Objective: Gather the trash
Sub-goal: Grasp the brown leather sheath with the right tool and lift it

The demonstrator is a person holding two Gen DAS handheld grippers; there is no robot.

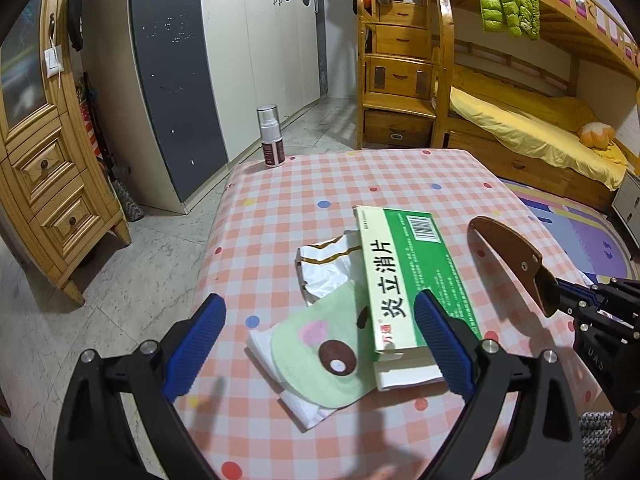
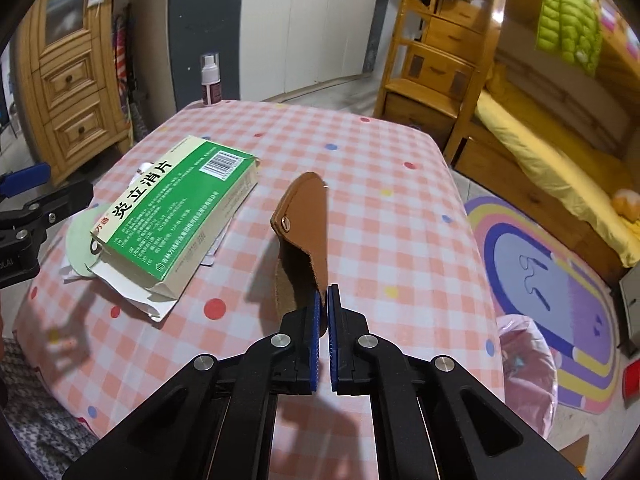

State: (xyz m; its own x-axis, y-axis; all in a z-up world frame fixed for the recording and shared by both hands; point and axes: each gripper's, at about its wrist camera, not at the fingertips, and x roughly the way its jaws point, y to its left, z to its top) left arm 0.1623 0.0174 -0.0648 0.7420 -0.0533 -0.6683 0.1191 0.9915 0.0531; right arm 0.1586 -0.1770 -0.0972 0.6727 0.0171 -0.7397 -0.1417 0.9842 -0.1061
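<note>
The right gripper (image 2: 323, 300) had its two blue pads pressed nearly together on the near edge of a brown leather piece (image 2: 306, 216), which stood up from the pads and pointed away over the checked tablecloth (image 2: 360, 152); a metal stud showed near its left edge. In the left wrist view the same leather piece (image 1: 508, 258) hung in the air to the right of the medicine box, held clear of the cloth. The left gripper (image 1: 320, 340) was spread wide with nothing between its pads, hovering low over the pile of rubbish. Its right pad sat just beside the near end of the green and white medicine box (image 1: 404, 280), and its left pad was well apart from the pile, over bare cloth. Between the pads lay a round pale green paper with brown spots (image 1: 320, 356), resting on white tissue (image 1: 272, 356) and tucked partly under the box. A crumpled white wrapper with brown stripes (image 1: 328, 268) lay just beyond it, touching the box's left side. A spray bottle (image 1: 271, 136) stood upright at the far left corner of the table. A bin lined with a pink bag (image 2: 528, 364) stood on the floor beside the table's right edge, to the right of the right gripper
</note>
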